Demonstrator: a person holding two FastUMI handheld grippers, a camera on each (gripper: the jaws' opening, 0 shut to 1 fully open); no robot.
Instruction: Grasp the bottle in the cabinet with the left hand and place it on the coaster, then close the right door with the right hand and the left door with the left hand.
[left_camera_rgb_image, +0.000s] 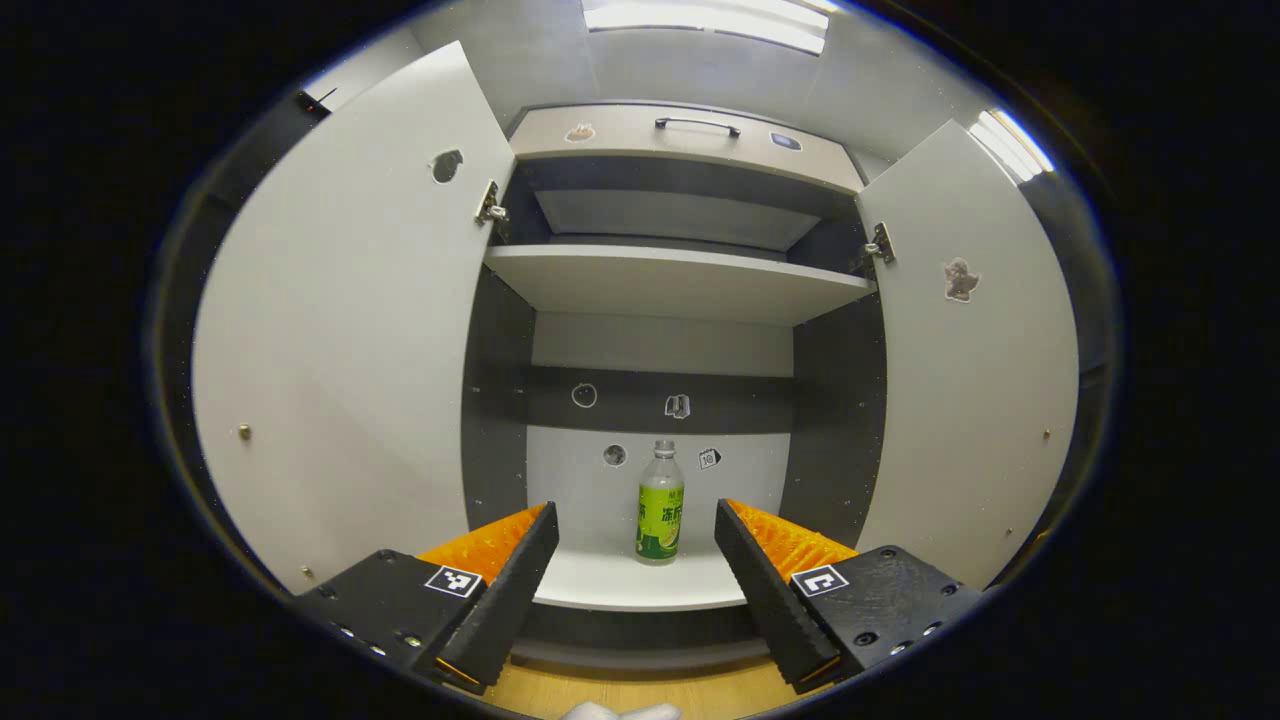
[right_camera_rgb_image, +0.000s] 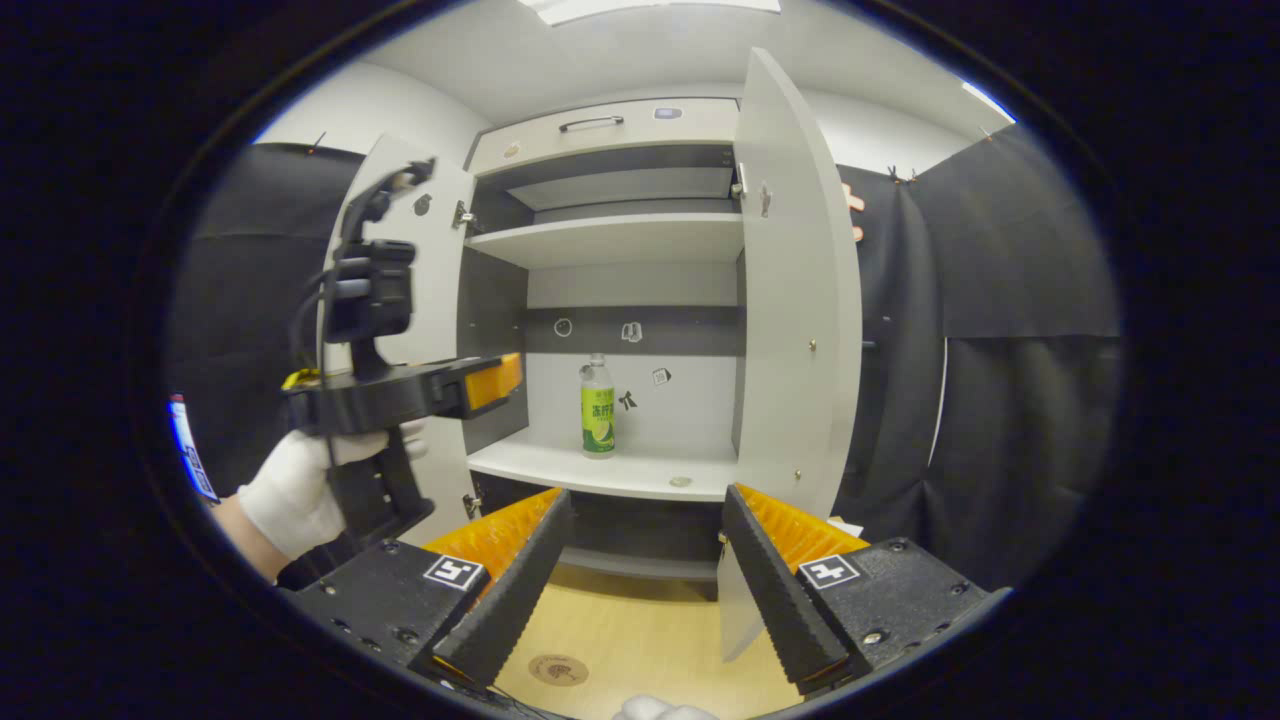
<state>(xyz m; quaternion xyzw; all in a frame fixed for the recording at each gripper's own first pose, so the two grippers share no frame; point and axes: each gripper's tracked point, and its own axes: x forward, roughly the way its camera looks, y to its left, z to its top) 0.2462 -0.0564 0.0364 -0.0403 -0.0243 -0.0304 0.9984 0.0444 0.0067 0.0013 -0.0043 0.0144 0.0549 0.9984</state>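
We see the bottle upright on the cabinet's lower shelf, straight ahead of the left gripper, its long axis vertical, framed between the spread fingers but well apart. Both doors stand open, leaving free room. The right gripper, also spread, hangs farther back; the coaster lies below it.

The left gripper view faces squarely into the open cabinet from close, the bottle between its fingers. The right gripper view looks from farther back and off to the right, sharing the same shelves and bottle.
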